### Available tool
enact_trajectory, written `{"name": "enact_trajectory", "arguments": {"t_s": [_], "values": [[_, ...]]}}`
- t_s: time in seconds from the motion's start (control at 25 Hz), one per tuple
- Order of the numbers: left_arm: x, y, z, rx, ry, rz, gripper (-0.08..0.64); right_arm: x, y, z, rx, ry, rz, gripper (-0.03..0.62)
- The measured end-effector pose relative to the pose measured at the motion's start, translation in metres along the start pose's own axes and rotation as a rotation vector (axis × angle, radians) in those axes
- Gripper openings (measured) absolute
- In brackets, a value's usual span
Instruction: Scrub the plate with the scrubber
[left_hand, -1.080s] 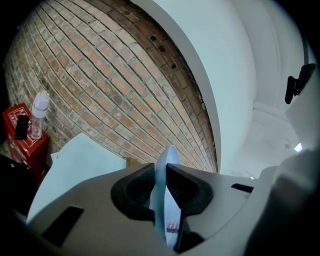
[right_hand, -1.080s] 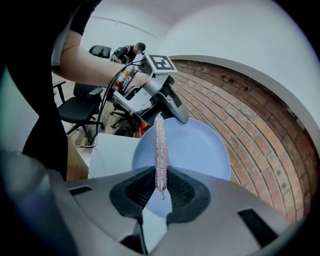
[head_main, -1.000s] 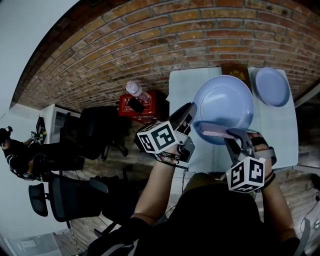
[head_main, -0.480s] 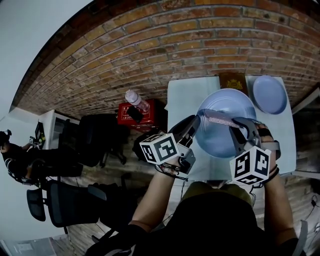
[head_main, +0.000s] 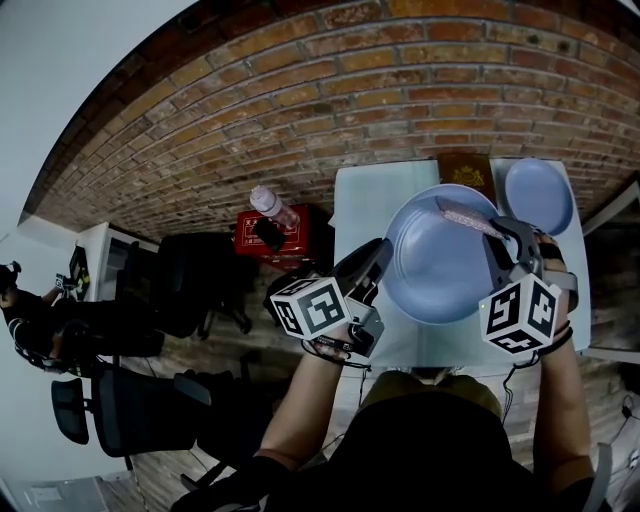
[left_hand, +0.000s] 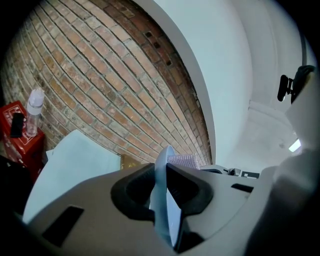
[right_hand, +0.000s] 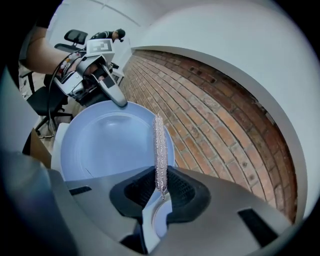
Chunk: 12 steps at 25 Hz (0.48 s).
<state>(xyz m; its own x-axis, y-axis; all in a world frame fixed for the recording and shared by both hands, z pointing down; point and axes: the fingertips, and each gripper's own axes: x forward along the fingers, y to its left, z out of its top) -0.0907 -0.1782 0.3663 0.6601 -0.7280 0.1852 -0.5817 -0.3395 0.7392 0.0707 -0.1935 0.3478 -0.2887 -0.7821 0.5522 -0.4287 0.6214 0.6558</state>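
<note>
Scrubber (head_main: 465, 217), 1: moved from near rim to far rim of plate (head_main: 435, 270); pinched in my right gripper (head_main: 500, 232), long axis along that rim. Plate was clamped at its left rim by my left gripper (head_main: 380, 258), over the table (head_main: 365, 200); its face lay toward me from the scrubber.

Two plates (head_main: 440, 265) (head_main: 538, 195), one scrubber (head_main: 465, 217), one bottle (head_main: 272, 205), two claws (head_main: 383, 248) (head_main: 497, 232)
</note>
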Motion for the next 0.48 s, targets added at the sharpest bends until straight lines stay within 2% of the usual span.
{"name": "enact_trajectory", "arguments": {"t_s": [0.2,0.48], "values": [[-0.004,0.004,0.014,-0.011,-0.030,0.003,0.080,-0.001,0.004,-0.013,0.000,0.034,0.023,0.087],[-0.005,0.011,0.033,-0.013,-0.074,0.014,0.083,-0.007,0.034,-0.022,-0.021,0.057,0.097,0.087]]}}
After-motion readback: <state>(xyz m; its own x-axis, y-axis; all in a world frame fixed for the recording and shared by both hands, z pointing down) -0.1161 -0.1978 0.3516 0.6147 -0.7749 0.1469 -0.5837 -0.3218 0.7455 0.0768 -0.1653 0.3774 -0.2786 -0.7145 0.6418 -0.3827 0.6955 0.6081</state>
